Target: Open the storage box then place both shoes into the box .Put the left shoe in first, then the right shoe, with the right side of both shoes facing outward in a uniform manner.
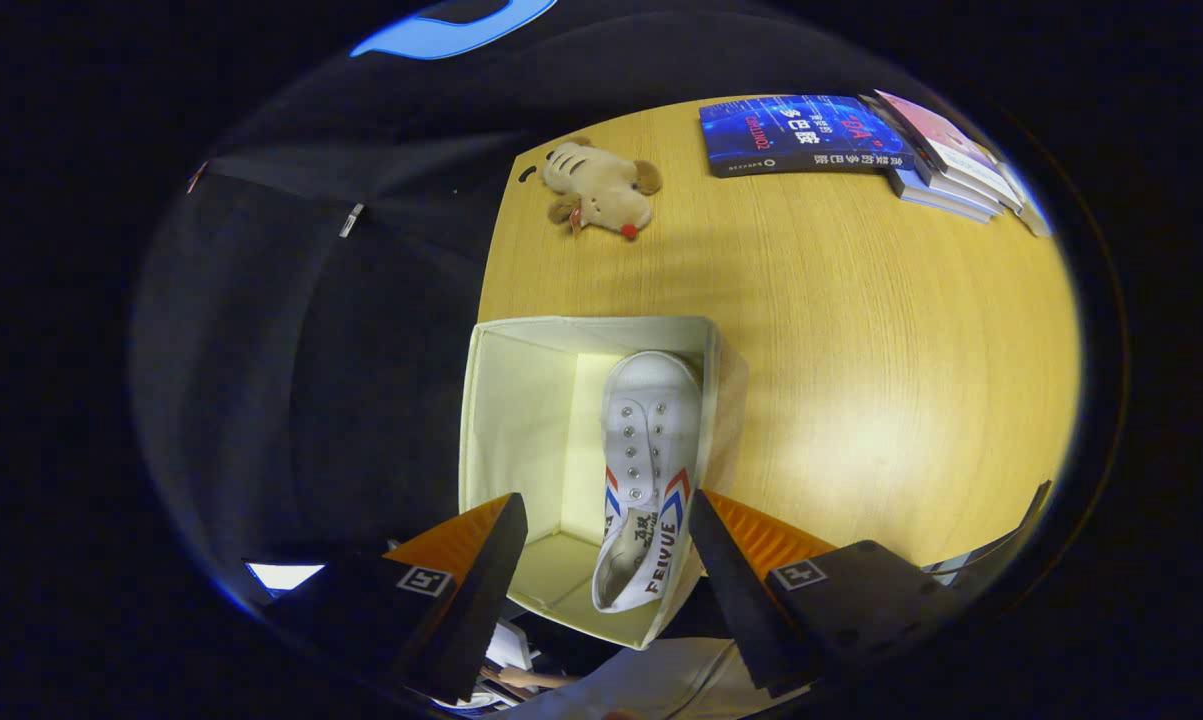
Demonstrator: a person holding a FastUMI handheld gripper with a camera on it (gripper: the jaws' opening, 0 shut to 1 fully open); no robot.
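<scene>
White canvas sneaker [643, 470] lies lengthwise along the open fabric storage box's [506, 400] right wall, toe pointing far, heel near; tongs [606, 545] hover released above

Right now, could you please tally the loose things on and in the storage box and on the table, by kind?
Storage box: 1, open, at the table's edge
White shoe: 1, inside the box, between the open gripper fingers
Plush toy: 1, beyond the box
Books: several in a spread; exact count unclear, at least 3
Total: at least 6
</scene>
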